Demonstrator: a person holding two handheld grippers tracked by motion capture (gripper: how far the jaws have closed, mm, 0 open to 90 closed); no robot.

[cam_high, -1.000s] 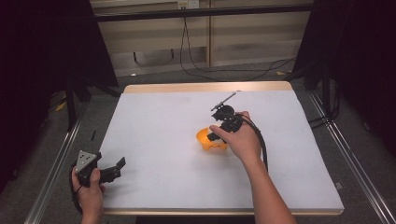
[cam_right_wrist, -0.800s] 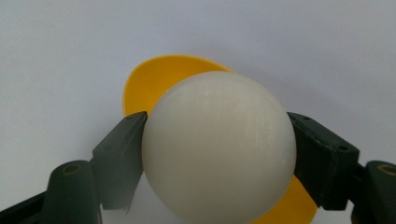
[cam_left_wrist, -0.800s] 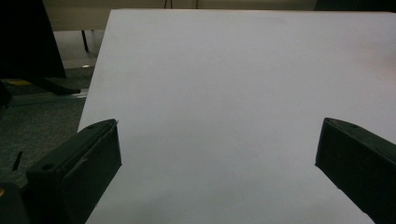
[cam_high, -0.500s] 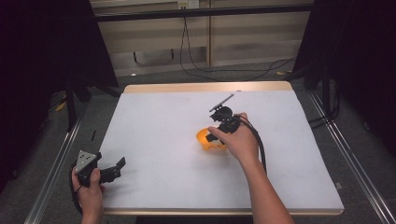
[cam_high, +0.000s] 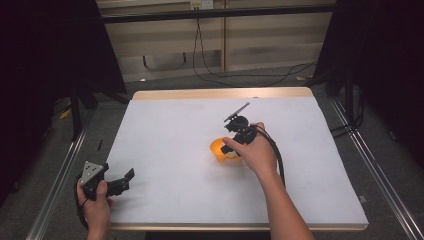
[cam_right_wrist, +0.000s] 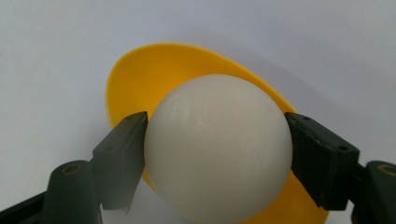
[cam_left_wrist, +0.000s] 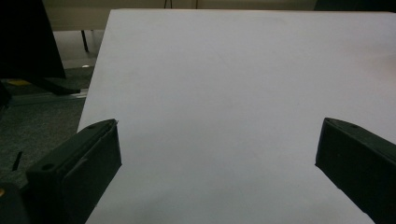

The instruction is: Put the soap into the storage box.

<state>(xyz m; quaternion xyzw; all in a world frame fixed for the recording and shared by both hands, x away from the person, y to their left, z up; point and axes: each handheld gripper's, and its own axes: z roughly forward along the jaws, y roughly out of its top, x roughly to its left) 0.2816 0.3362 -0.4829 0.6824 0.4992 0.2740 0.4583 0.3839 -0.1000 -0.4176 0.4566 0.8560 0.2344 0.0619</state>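
A white ball (cam_right_wrist: 217, 149) sits between the two black pads of my right gripper (cam_right_wrist: 217, 140), which press on its left and right sides. Just behind and under the ball is a yellow bowl (cam_right_wrist: 154, 70). In the high view the bowl (cam_high: 219, 148) lies near the middle of the white table (cam_high: 170, 135), and the right gripper (cam_high: 227, 146) reaches down to it from the right hand. At the table's front left corner my left gripper (cam_high: 127, 179) is held low. Its jaws stand wide apart in the left gripper view (cam_left_wrist: 219, 154), with only bare table between them.
The white table top (cam_left_wrist: 233, 70) stretches ahead of the left gripper. A black cable (cam_high: 277, 155) trails from the right gripper along the forearm. Metal rails (cam_high: 60, 175) run beside the table on the dark floor, and black stands and cables lie beyond its far edge.
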